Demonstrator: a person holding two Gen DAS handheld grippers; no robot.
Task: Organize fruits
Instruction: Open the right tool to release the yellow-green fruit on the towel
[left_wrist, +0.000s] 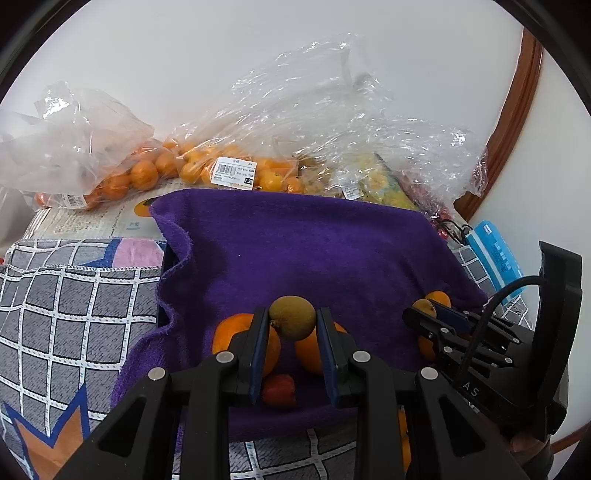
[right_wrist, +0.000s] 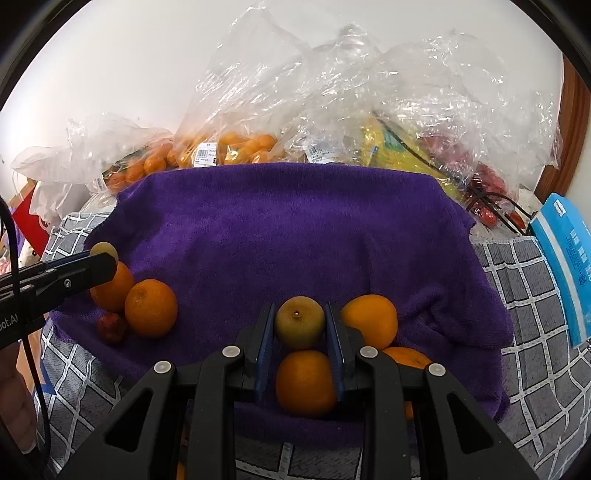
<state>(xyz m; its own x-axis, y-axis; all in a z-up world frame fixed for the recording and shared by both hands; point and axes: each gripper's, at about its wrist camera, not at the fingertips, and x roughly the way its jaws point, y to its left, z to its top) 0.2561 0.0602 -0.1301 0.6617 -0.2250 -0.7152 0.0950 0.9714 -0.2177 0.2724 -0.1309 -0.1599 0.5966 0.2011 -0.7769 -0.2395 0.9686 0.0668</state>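
Gripping a greenish fruit (left_wrist: 292, 322) in my left gripper (left_wrist: 291, 325) — jaws closed on its sides, above two oranges (left_wrist: 271, 350) on the purple towel (left_wrist: 314, 251). My right gripper (right_wrist: 300, 325) clamps another greenish fruit (right_wrist: 300, 322) — near an orange (right_wrist: 369, 319).

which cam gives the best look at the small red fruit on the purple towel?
Right wrist: the small red fruit lies unobstructed on the purple towel, left of an orange. Left wrist shows it only between the left gripper fingers, partly hidden.
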